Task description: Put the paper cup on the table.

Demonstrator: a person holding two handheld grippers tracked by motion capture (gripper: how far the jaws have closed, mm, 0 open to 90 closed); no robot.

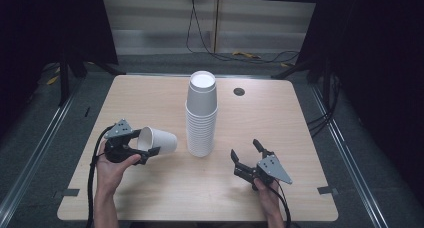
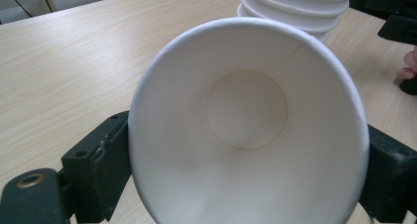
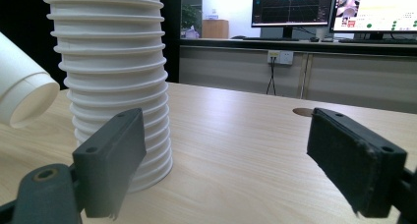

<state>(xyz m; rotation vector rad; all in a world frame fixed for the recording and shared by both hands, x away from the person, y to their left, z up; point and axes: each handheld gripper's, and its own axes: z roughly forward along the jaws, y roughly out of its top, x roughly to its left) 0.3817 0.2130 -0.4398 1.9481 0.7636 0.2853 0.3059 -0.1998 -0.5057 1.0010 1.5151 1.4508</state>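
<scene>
A tall stack of white paper cups (image 1: 202, 115) stands upside down near the middle of the wooden table (image 1: 150, 95). My left gripper (image 1: 141, 144) is shut on a single white paper cup (image 1: 158, 140), held on its side left of the stack. In the left gripper view that single cup (image 2: 246, 130) opens toward the camera between the two jaws, with the stack (image 2: 295, 8) behind it. My right gripper (image 1: 246, 155) stands open to the right of the stack, nothing between its jaws. In the right gripper view the stack (image 3: 114, 81) rises behind the left jaw, and the held cup's base (image 3: 24, 94) shows at far left.
A round cable hole (image 1: 239, 92) sits in the table's far right part. Cables (image 1: 240, 54) lie on the floor beyond the table. Monitors (image 3: 334, 10) stand on a desk in the background of the right gripper view.
</scene>
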